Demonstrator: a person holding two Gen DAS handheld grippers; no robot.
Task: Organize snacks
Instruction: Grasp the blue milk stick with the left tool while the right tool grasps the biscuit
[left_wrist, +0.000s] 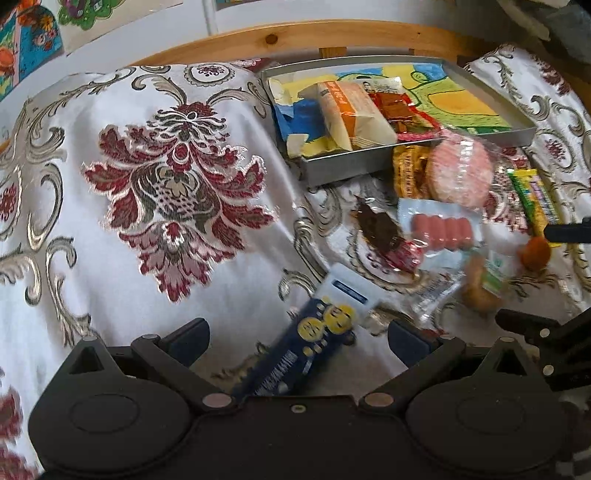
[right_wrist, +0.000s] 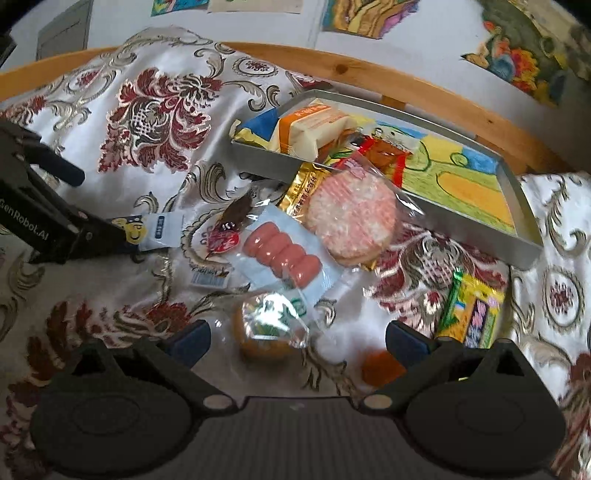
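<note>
My left gripper (left_wrist: 299, 334) is open, low over the cloth, and a dark blue snack pack (left_wrist: 314, 339) with yellow faces lies loosely between its fingers. In the right wrist view that pack (right_wrist: 151, 229) pokes out past the left gripper's fingers (right_wrist: 70, 175). My right gripper (right_wrist: 299, 338) is open too, hovering over a bun in clear wrap (right_wrist: 266, 332) and a small orange sweet (right_wrist: 380, 365). Behind stands a grey metal tray (left_wrist: 369, 162) (right_wrist: 461, 221) holding an orange-and-white cracker pack (left_wrist: 354, 114), a blue-and-yellow bag (left_wrist: 299, 122) and a red-brown snack (left_wrist: 395, 107).
On the patterned cloth (left_wrist: 166, 177) lie a pink round rice cracker (right_wrist: 351, 218) on a gold pack (right_wrist: 299, 192), a sausage pack (right_wrist: 284, 254), a dark dried-meat pack (right_wrist: 236, 218) and green-yellow candy (right_wrist: 469, 310). A wooden rail (right_wrist: 406, 85) runs behind the tray.
</note>
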